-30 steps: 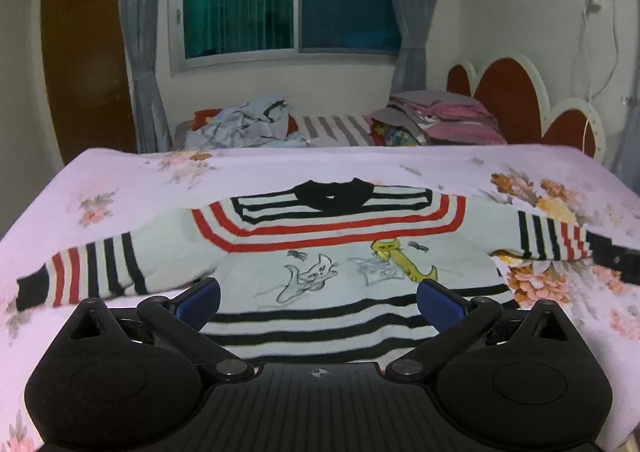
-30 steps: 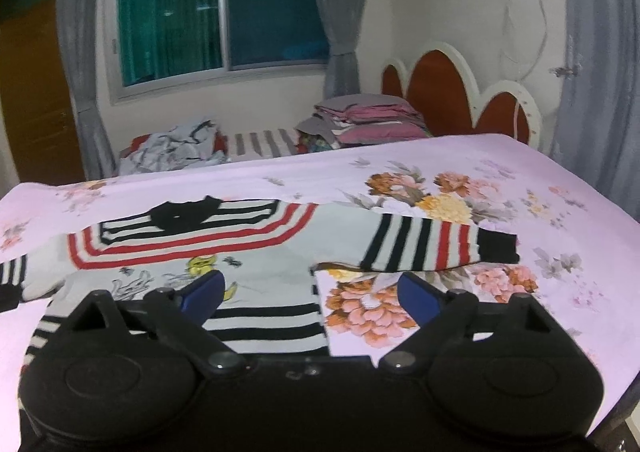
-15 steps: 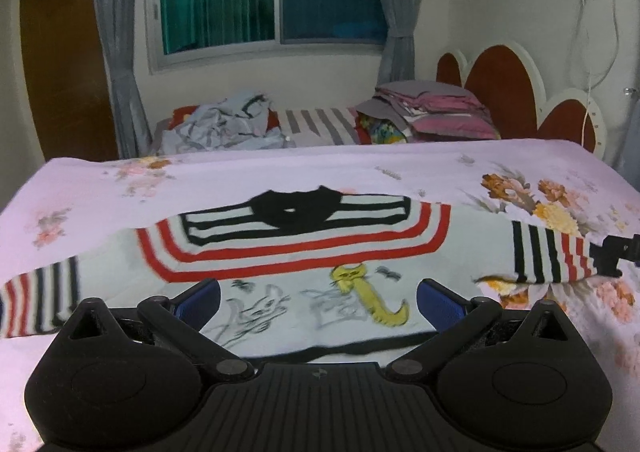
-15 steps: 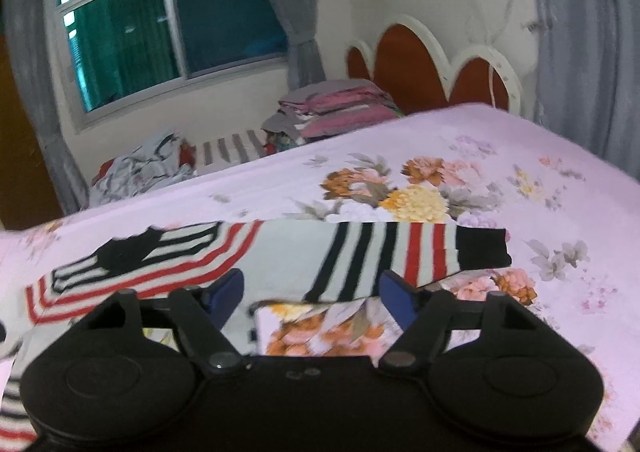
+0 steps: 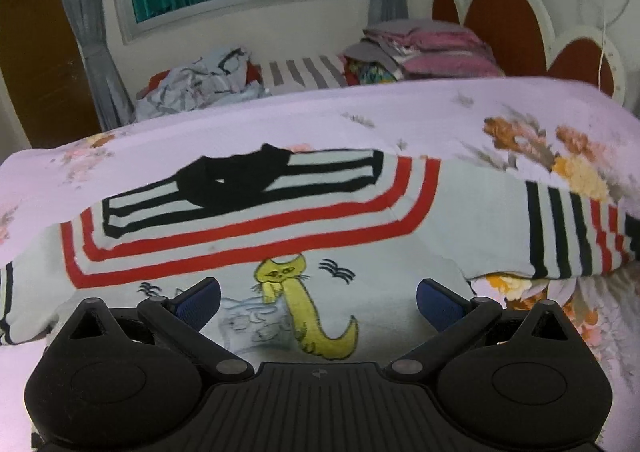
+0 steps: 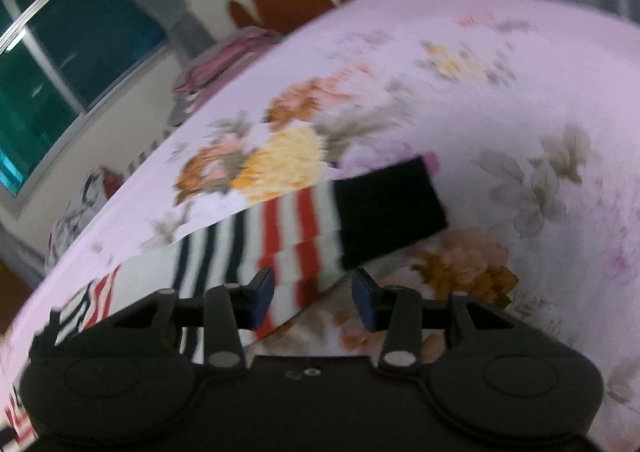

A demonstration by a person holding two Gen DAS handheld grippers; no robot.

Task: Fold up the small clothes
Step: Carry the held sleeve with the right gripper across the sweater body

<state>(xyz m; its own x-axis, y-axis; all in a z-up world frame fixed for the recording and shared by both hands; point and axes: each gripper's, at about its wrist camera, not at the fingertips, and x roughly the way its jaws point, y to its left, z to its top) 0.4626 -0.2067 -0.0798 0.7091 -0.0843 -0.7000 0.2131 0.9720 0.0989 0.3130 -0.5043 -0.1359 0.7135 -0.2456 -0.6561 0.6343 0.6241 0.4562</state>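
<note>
On floral bedsheet: striped (knit) sweater

Bed covered by pink floral sheet. Spread flat on it, striped sweater with black collar and yellow cat print, one sleeve stretched out sideways, black cuff at its end. At far edge, crumpled clothes and folded pile.
</note>
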